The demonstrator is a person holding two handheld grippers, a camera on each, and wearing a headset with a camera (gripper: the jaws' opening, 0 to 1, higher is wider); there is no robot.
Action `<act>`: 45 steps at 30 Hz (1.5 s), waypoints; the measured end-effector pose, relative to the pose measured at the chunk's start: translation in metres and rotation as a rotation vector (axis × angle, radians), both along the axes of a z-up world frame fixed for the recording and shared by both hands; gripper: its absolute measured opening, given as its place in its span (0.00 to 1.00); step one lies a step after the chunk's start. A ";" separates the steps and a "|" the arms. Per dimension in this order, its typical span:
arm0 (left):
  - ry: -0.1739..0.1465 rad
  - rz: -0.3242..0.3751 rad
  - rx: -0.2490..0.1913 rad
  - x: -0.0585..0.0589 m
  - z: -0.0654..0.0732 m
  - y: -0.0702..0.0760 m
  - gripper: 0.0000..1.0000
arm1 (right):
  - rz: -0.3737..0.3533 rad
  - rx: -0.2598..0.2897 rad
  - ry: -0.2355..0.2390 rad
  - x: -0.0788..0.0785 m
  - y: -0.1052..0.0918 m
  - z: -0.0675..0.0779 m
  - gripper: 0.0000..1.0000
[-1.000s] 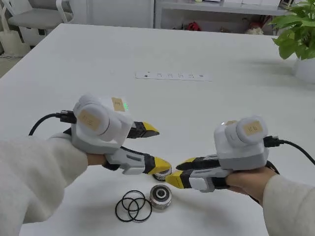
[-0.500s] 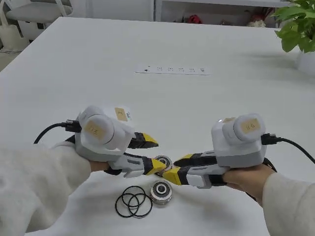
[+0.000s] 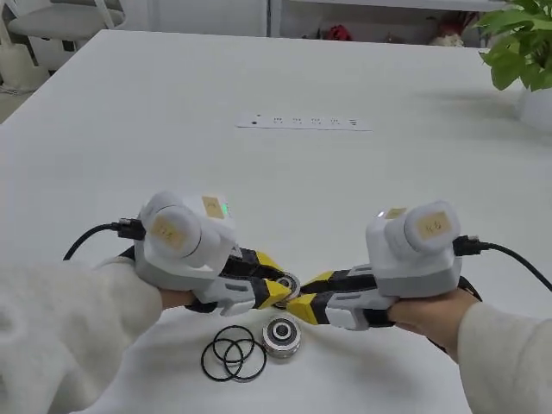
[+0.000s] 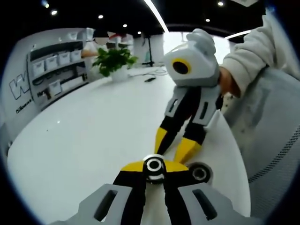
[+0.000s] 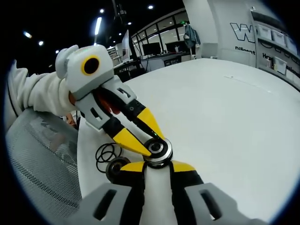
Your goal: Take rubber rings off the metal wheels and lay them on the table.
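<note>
White counter (image 3: 362,78) wide open, power strip (image 3: 304,122) mid-surface, plant (image 3: 522,47) at far right corner. Both claws meet nose to nose near front edge. Left claw (image 3: 274,278) pinching wheel (image 3: 287,282) between yellow tips, wheel lifted off counter. Right claw (image 3: 304,295) right up against same wheel, tips narrowly apart at its rim; cannot tell if gripping. Second wheel (image 3: 281,335) flat on counter just below claws, three loose rings (image 3: 233,358) overlapping beside it on its left
</note>
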State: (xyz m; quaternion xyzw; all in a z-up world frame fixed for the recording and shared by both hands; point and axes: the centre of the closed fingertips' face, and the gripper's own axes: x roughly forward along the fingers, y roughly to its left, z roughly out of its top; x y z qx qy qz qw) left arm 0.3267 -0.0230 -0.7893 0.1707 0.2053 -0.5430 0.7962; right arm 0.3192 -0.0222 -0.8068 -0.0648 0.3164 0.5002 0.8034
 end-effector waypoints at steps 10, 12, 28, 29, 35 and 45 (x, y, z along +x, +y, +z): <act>0.012 0.018 -0.010 0.000 -0.001 0.001 0.14 | 0.014 -0.017 -0.024 0.002 -0.002 -0.001 0.11; 0.011 0.019 -0.010 -0.001 -0.001 0.001 0.14 | 0.016 -0.020 -0.024 0.001 -0.003 -0.002 0.09; 0.005 0.034 -0.028 -0.001 0.000 0.002 0.14 | -0.136 0.027 0.135 0.006 -0.008 -0.004 0.00; 0.005 0.035 -0.029 -0.001 0.000 0.002 0.14 | -0.148 0.037 0.149 0.007 -0.008 -0.004 0.00; -0.001 0.033 -0.031 -0.002 0.000 0.002 0.14 | -0.211 0.086 0.240 0.007 -0.011 -0.004 0.00; -0.005 0.033 -0.048 -0.001 0.000 0.002 0.14 | -0.247 0.137 0.312 0.006 -0.013 -0.001 0.00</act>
